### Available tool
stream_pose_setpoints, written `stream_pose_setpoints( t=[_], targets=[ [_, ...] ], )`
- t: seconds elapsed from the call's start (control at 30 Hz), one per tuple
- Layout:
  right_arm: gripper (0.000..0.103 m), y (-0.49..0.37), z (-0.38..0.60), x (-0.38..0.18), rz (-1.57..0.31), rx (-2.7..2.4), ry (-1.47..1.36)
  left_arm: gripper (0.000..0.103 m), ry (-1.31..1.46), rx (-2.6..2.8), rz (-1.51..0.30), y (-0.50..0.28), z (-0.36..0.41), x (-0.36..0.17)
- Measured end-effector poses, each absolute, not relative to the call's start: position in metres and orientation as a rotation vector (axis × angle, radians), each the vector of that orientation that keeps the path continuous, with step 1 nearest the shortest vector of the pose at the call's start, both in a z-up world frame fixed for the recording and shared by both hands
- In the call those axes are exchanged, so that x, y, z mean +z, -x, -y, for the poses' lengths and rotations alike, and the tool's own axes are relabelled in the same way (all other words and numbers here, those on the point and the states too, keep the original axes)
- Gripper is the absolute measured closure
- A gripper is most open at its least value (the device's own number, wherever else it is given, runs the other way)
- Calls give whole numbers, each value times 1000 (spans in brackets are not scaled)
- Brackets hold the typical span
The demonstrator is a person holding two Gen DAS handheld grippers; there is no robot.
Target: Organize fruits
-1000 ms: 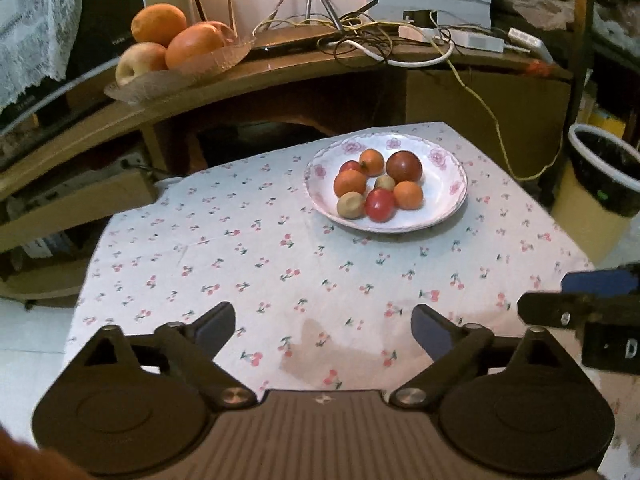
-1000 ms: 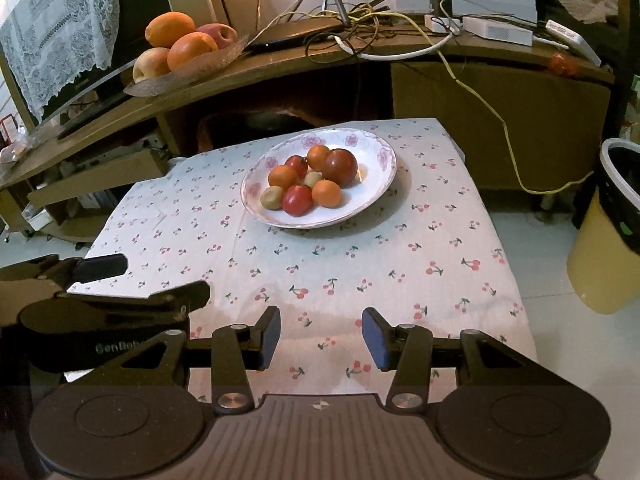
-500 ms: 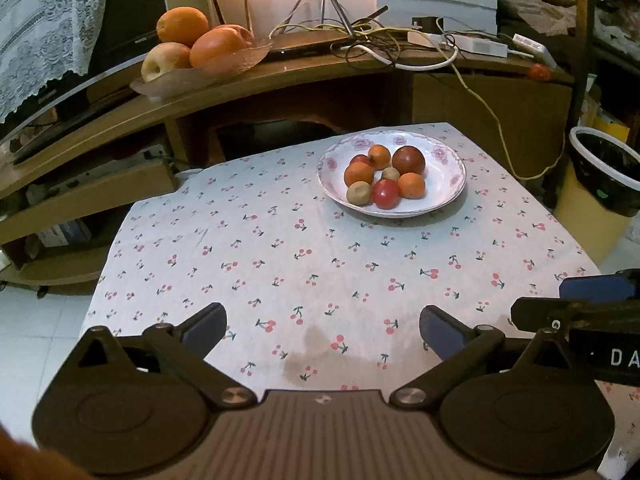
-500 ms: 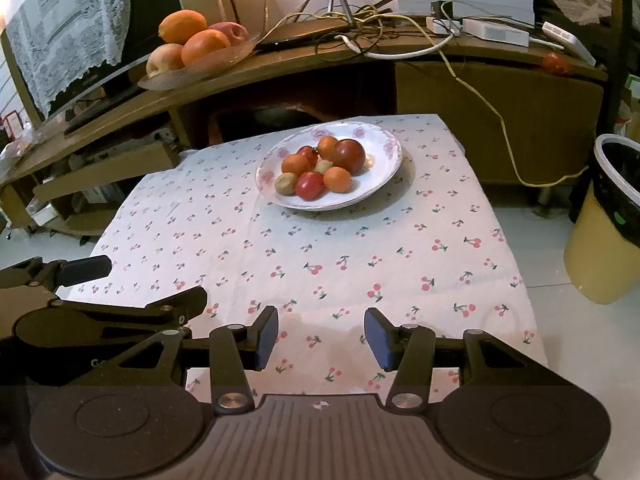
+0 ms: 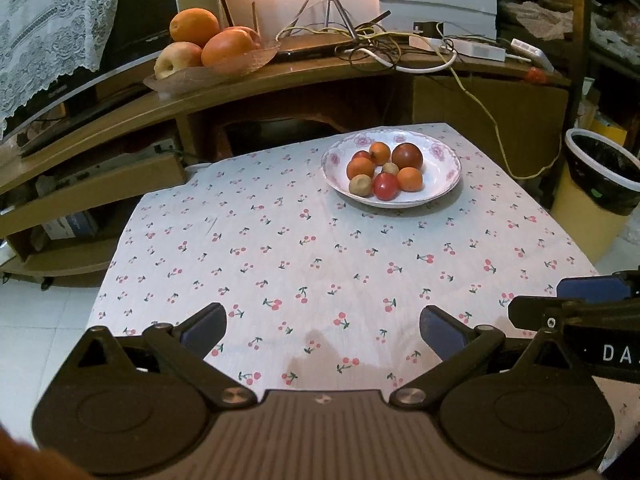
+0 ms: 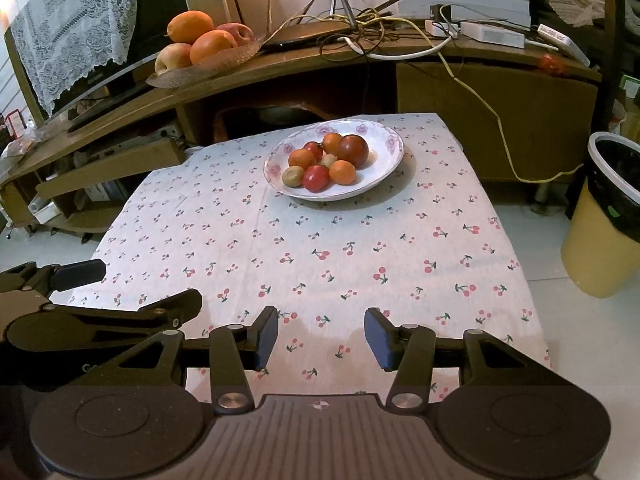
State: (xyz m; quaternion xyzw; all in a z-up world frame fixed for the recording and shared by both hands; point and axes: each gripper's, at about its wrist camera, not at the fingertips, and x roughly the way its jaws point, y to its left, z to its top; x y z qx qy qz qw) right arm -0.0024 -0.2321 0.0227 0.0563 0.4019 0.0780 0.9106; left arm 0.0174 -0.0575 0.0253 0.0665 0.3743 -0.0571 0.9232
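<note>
Left gripper (image 5: 323,322): spread wide, nothing held, low over near table edge. Right gripper (image 6: 321,338): parted less widely, nothing held, just beside left. Fruits (image 5: 384,170): small, round, glossy, piled touching in white floral plate (image 5: 444,184) at far side of table; well apart from both grippers, nothing between. Tablecloth (image 5: 320,248): thin cherry-print fabric, slightly creased. Behind: curved wooden shelf (image 5: 304,70) carrying shallow glass dish (image 5: 248,62) of larger oranges and apples, tangled cables (image 5: 384,44). Right of table: yellow bin (image 6: 600,236), black liner.

Both tongs look alike: left tongs (image 5: 323,326) & right tongs (image 6: 321,338) have black arms, blue pads, silver screws, 2 round black discs, ribbed grey-brown middle.
</note>
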Motion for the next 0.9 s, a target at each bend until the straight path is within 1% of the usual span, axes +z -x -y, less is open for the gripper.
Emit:
stream_pose_setpoints(
  t=[0.9],
  targets=[
    [52,37,220,22,-824,168,-80,0,-132,-99,-773,17,51,24]
  ],
)
